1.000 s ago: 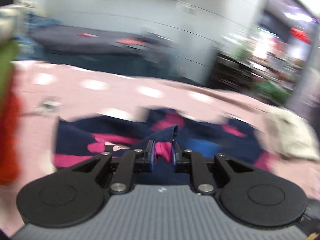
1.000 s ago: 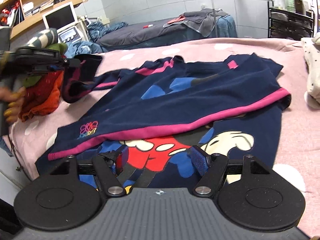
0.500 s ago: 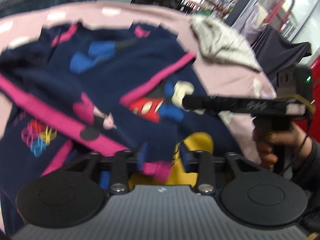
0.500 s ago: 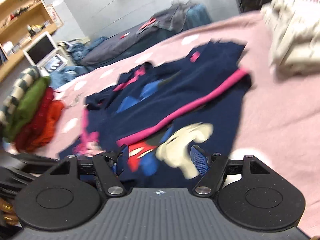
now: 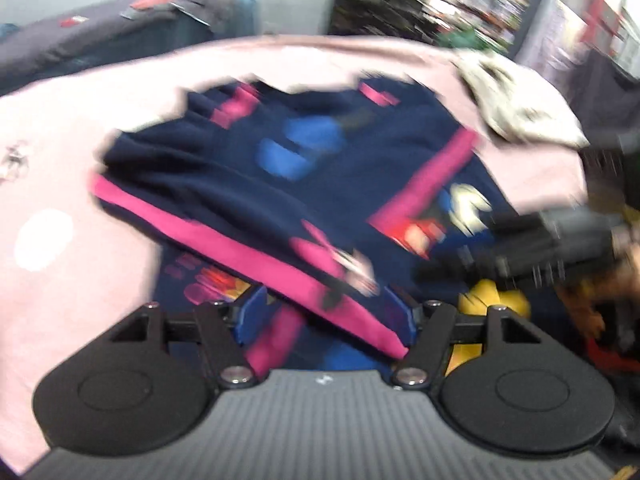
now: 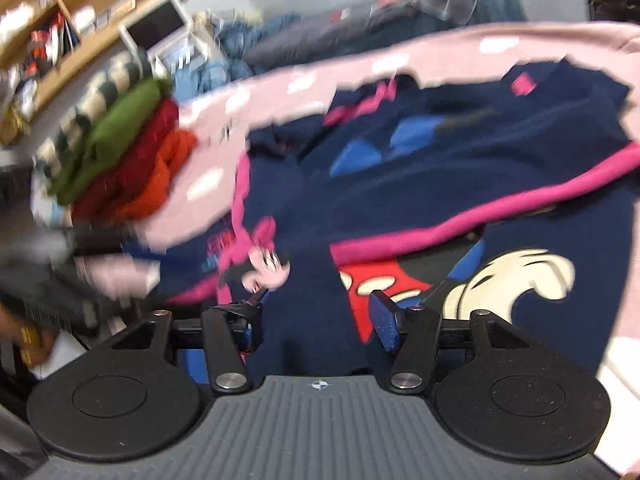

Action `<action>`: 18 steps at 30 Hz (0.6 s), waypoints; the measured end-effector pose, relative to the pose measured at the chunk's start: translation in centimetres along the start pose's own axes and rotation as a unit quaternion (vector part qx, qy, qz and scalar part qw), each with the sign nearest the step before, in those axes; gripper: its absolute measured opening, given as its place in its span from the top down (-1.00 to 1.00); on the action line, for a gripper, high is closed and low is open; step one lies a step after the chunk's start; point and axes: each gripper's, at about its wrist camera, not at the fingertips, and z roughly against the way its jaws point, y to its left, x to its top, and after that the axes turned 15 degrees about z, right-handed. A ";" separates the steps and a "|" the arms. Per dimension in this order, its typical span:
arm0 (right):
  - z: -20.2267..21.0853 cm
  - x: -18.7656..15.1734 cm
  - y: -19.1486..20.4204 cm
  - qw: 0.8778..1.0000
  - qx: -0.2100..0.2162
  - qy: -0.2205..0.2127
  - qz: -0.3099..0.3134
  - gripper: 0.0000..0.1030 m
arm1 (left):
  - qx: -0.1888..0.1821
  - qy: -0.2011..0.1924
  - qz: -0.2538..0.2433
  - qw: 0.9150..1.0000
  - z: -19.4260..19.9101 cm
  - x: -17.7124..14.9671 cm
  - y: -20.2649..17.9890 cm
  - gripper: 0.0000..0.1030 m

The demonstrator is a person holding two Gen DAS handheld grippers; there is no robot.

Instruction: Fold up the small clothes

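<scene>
A navy sweatshirt [image 5: 248, 184] with pink trim and cartoon mouse prints lies half folded on the pink spotted bedspread [image 5: 80, 152]; it also fills the right wrist view, sweatshirt [image 6: 460, 168]. My left gripper [image 5: 326, 314] hovers at its near edge. Its jaws are opening, and the folded-over sleeve with its pink cuff [image 5: 360, 320] lies loose between them. My right gripper [image 6: 316, 320] sits low over the printed front. Its jaws are closing, with navy cloth between the pads but not pinched. Each gripper shows blurred in the other's view: right gripper [image 5: 520, 244], left gripper [image 6: 60, 264].
A stack of folded clothes [image 6: 120, 152], striped, green, red and orange, sits at the bed's left edge. A cream garment [image 5: 516, 108] lies at the far right. Beyond the bed are a dark couch with clothes [image 5: 120, 32] and wooden shelves with a monitor [image 6: 156, 28].
The left gripper, earlier shut on the sleeve's pink cuff, carried it across the sweatshirt and has opened, leaving the sleeve lying. The right gripper's jaws have narrowed and its view has swung left.
</scene>
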 end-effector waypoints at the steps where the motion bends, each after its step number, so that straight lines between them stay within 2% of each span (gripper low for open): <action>1: -0.4 0.0 -0.1 1.000 -0.003 0.002 -0.001 -0.53 | 0.009 -0.016 0.013 1.000 0.2 0.8 0.8 -0.24; 3: -0.9 0.1 0.2 1.000 0.005 0.003 0.008 -0.28 | 0.033 -0.050 0.039 0.997 0.4 2.5 2.5 -0.24; 6: -1.5 0.1 0.4 0.999 0.031 0.016 0.012 0.30 | 0.068 -0.092 0.083 0.990 -0.1 5.4 5.2 -0.24; 7: -1.6 0.1 0.4 0.999 0.039 0.018 0.005 0.72 | 0.076 -0.101 0.104 0.986 -0.5 6.4 6.1 -0.24; 8: -1.5 0.0 0.3 0.999 0.044 0.020 -0.004 0.85 | 0.085 -0.112 0.122 0.983 -0.9 7.4 7.0 -0.24; 12: 0.6 -0.1 0.1 0.995 0.085 -0.020 -0.046 0.90 | 0.125 -0.140 0.142 0.972 -3.0 11.7 9.4 -0.24; 15: 3.6 0.0 0.4 0.987 0.133 -0.059 -0.072 0.90 | 0.124 -0.119 0.153 0.973 -5.6 15.0 10.6 -0.24; 18: 6.2 -0.4 0.7 0.982 0.152 -0.078 -0.076 0.90 | 0.089 -0.071 0.143 0.983 -9.1 18.1 11.0 -0.24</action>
